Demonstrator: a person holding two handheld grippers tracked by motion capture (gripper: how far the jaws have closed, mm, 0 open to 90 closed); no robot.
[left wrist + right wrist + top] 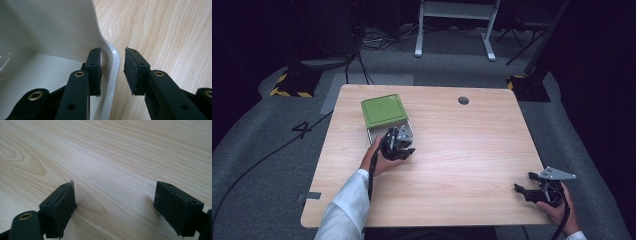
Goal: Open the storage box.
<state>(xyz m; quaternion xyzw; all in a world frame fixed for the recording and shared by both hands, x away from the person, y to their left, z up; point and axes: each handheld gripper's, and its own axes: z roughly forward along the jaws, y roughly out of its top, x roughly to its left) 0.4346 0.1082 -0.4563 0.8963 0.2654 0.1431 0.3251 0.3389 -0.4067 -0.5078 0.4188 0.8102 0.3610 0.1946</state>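
Note:
A white box with a green lid lies on the wooden table, left of centre. The lid covers the far part of the box and the near end is uncovered. My left gripper is at the box's near right corner. In the left gripper view, the left gripper straddles the box's rounded rim, one jaw inside and one outside, open with a gap to the outer pad. My right gripper hovers open near the table's front right corner, with bare wood between its jaws.
A round cable hole sits near the table's far edge. Cables run over the grey floor to the left. A white table frame stands behind. The person's white sleeve comes in at the bottom left.

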